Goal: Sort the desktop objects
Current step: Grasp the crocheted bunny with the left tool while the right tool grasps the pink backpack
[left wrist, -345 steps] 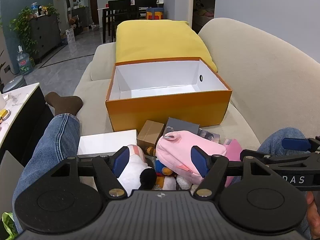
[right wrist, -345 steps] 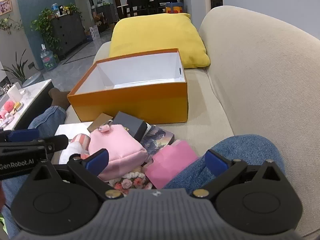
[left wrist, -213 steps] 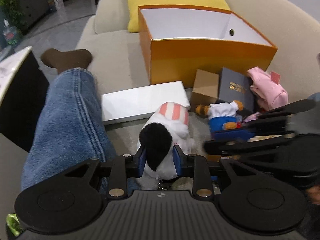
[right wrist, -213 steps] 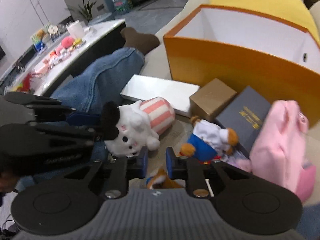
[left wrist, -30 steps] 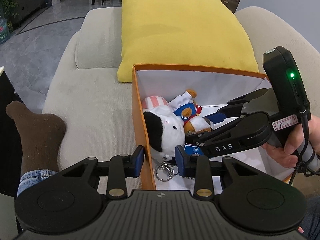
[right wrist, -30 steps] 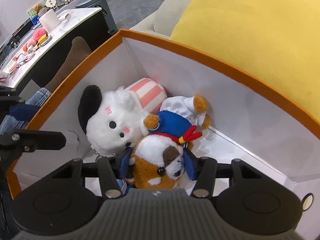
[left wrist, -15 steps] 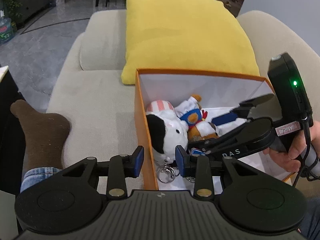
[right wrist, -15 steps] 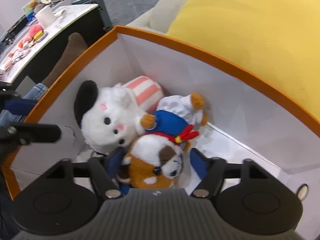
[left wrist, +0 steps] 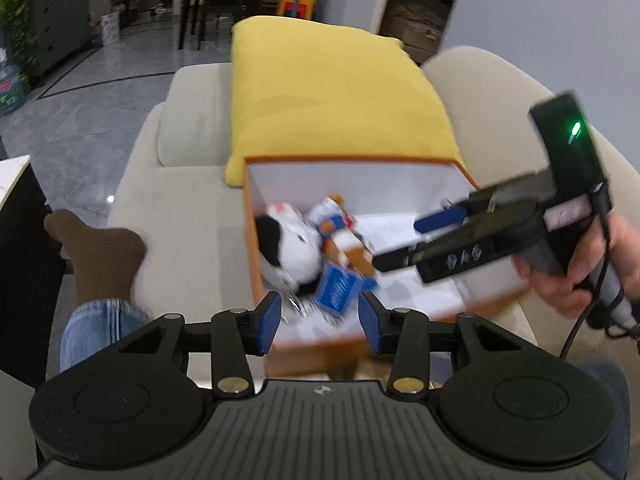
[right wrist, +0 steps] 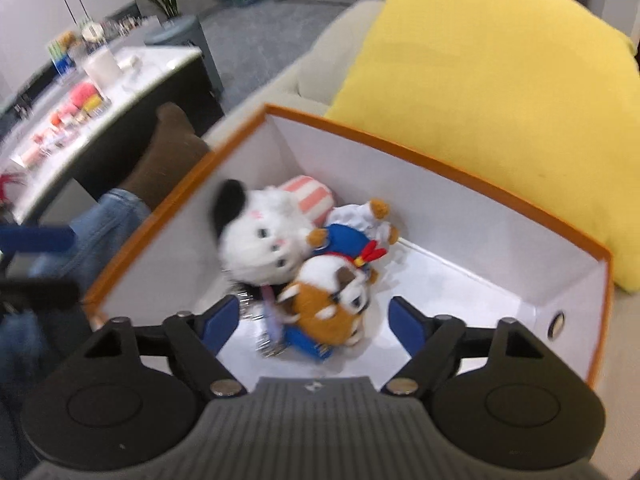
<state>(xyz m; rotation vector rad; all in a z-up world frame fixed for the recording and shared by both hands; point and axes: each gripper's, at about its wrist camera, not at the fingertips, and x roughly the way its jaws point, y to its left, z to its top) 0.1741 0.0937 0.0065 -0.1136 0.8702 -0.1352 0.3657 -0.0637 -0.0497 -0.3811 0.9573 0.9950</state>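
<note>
An orange box (left wrist: 352,158) with a white inside lies on the sofa. In its left corner rest a white plush with a black ear (right wrist: 264,240), a blue-suited plush (right wrist: 348,236) and a brown dog plush (right wrist: 332,296) with a blue tag (left wrist: 338,288). My left gripper (left wrist: 320,320) hovers above the box's near edge, its jaws opening with nothing pressed between them. My right gripper (right wrist: 314,320) hangs open above the brown dog, not touching it. In the left wrist view the right gripper (left wrist: 412,240) reaches in from the right, held by a hand (left wrist: 580,272).
A yellow pillow (right wrist: 480,60) leans behind the box (right wrist: 440,160). A leg in jeans with a brown sock (left wrist: 100,252) stretches along the beige sofa seat (left wrist: 180,240) on the left. A marble-topped table (right wrist: 100,80) with small items stands beyond the sofa.
Both grippers have let go of the plush toys and drawn up and back from the box, with jaws wider. The toys stay in the box's corner.
</note>
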